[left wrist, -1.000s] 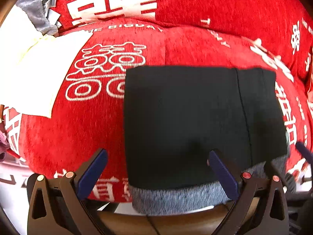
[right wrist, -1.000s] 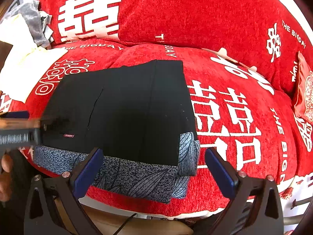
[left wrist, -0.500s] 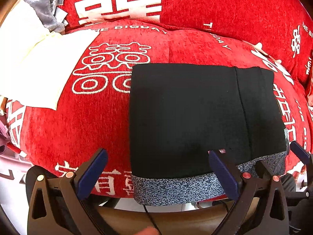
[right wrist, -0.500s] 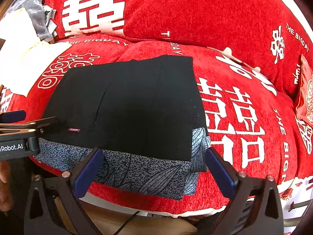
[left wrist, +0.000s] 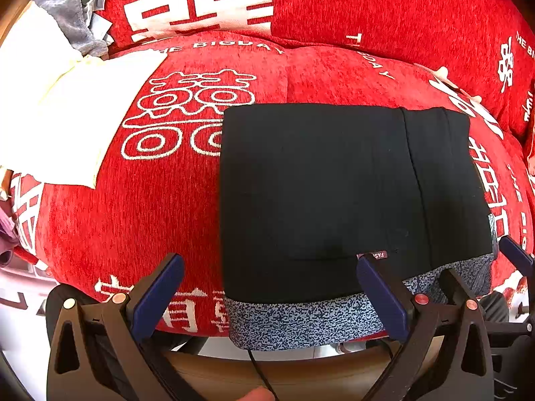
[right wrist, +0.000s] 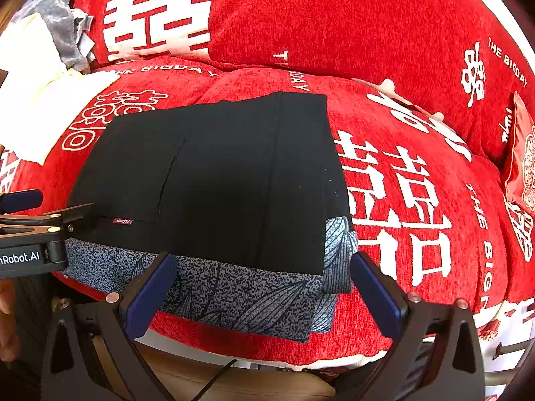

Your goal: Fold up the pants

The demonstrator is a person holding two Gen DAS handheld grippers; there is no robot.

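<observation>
The black pants (left wrist: pixel 334 193) lie folded into a flat rectangle on the red sofa seat (left wrist: pixel 150 207), on top of a blue-grey patterned fabric (left wrist: pixel 301 320) that sticks out at the near edge. They also show in the right wrist view (right wrist: pixel 217 180). My left gripper (left wrist: pixel 271 290) is open and empty, a little short of the pants' near edge. My right gripper (right wrist: pixel 264 287) is open and empty near the patterned fabric (right wrist: pixel 240 300). The left gripper's body (right wrist: pixel 30 234) shows at the left edge of the right wrist view.
A white cloth (left wrist: pixel 67 110) and a grey crumpled garment (left wrist: pixel 70 23) lie at the far left of the sofa. Red back cushions (right wrist: pixel 334 23) with white characters stand behind. A small red cushion (right wrist: pixel 521 153) sits at the far right. The sofa's front edge is just below the grippers.
Both grippers have pulled back and up from the pants, so the folded stack looks smaller and farther. Both stay open. The pants have not moved.
</observation>
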